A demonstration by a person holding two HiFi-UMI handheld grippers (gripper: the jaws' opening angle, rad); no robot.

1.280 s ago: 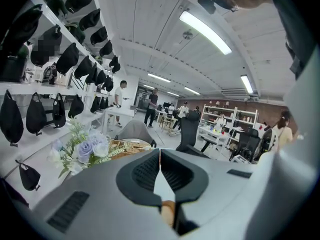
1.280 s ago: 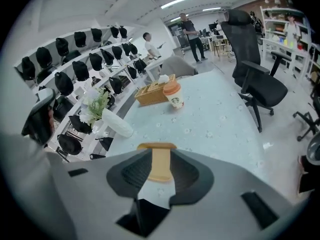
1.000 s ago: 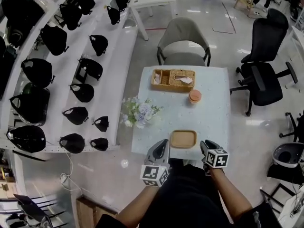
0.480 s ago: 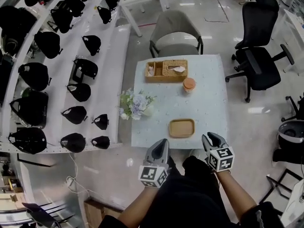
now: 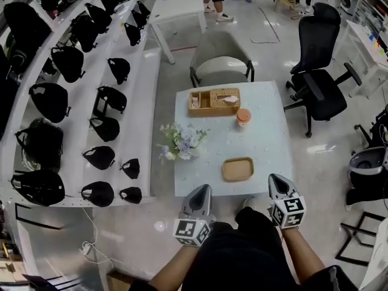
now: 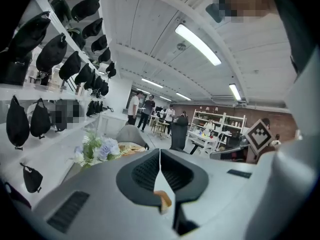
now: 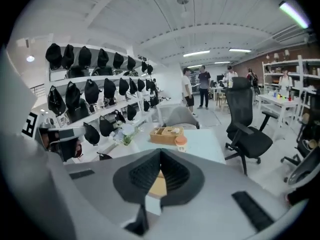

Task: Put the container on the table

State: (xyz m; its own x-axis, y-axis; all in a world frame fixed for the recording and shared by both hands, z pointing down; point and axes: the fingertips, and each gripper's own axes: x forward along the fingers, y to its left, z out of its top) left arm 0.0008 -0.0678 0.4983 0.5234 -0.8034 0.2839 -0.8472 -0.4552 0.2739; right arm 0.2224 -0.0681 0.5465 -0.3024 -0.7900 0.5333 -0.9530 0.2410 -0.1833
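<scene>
A: How are the grippers held?

B: The left gripper [image 5: 202,188] is clenched on nothing. The right gripper [image 5: 278,179] has just been closed, with nothing caught between its jaws. Both are kept just off the table [image 5: 267,144].

A: And the container [image 5: 237,169]?

B: It is set on the table, near the front edge. It could probably be knocked off if a gripper is swung low. The cup [image 5: 244,116] beyond is less exposed.

No legible text, brand or number showed anywhere. Cubes on left gripper [image 5: 204,188] and right gripper [image 5: 274,178] carried only square black-and-white marker patterns, no characters.
</scene>
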